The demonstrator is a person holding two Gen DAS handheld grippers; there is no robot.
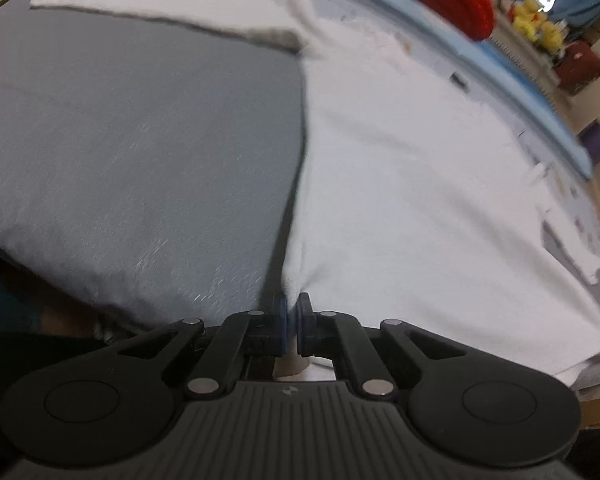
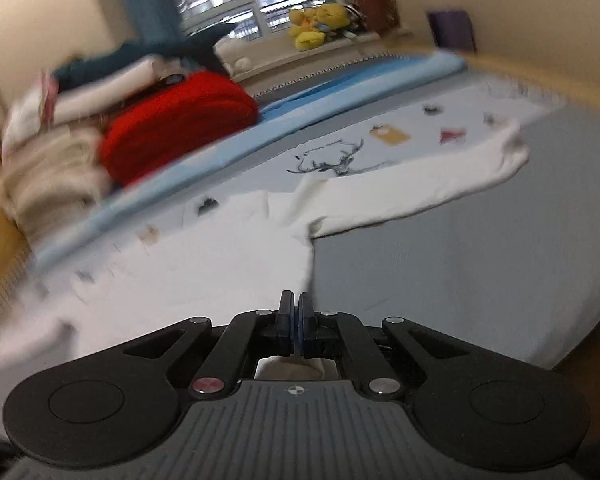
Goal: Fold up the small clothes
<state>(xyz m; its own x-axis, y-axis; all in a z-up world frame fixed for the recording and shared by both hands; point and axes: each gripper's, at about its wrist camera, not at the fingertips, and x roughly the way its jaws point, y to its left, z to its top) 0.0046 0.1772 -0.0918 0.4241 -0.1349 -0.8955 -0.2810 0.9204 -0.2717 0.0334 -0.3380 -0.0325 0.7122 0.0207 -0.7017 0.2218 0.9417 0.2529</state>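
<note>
A white long-sleeved shirt (image 1: 400, 184) lies spread on a grey bed sheet (image 1: 140, 140). One sleeve (image 1: 160, 0) stretches away to the far left. My left gripper (image 1: 293, 304) is shut on the shirt's near edge, and the cloth puckers up into the pads. In the right wrist view the same shirt (image 2: 220, 264) lies ahead, with its sleeve (image 2: 420, 188) reaching right. My right gripper (image 2: 294, 300) is shut at another near edge of the shirt, and white fabric shows just behind its pads.
A folded red knit (image 2: 180, 128) and a stack of pale folded clothes (image 2: 52, 168) sit at the far left. A blue mat (image 2: 300, 108) and a printed deer sheet (image 2: 340, 156) run behind the shirt. Yellow plush toys (image 2: 320, 24) stand by the window.
</note>
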